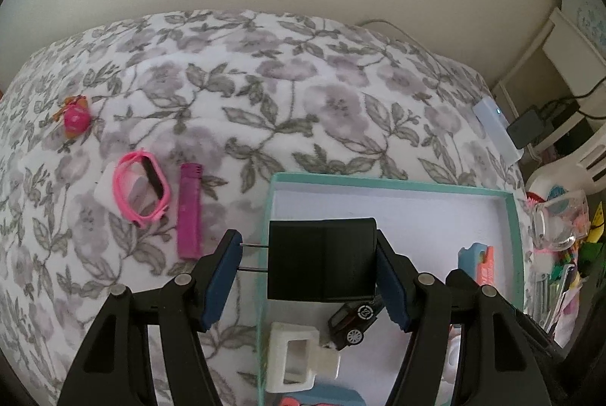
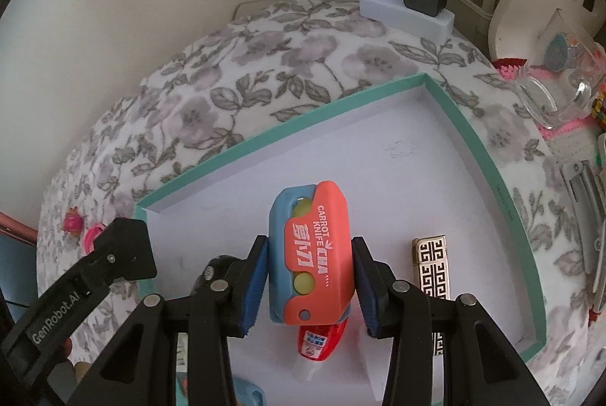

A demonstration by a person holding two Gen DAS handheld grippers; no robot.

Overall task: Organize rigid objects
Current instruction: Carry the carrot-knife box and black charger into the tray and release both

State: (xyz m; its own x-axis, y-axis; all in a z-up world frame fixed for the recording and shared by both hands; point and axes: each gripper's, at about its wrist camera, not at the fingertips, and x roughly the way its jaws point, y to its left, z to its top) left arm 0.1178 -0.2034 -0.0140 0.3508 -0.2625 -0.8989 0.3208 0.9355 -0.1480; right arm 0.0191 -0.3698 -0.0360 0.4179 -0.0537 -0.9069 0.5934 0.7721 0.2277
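Left hand-held gripper [image 1: 308,269] clamped end-to-end on black boxy plastic plug adapter [image 1: 322,259], prongs against left pad, above teal-rimmed white tray [image 1: 390,184] at lower centre. Likely light, stiff, slick; prong contact looks precarious. Right hand-held gripper [image 2: 310,284] clamped on coral-and-blue plastic carrot knife [image 2: 308,254].

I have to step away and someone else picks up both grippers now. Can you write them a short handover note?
Left gripper: jaws closed on a black plug adapter, prongs against the left pad, held above the teal tray.
Right gripper: jaws closed on the orange-and-blue carrot knife toy, also above the tray.
Already in the tray: toy car, white clip, patterned lighter, red-capped tube.
Left to do: set down both held items, then collect the pink watch, purple lighter and small pink toy from the floral blanket.
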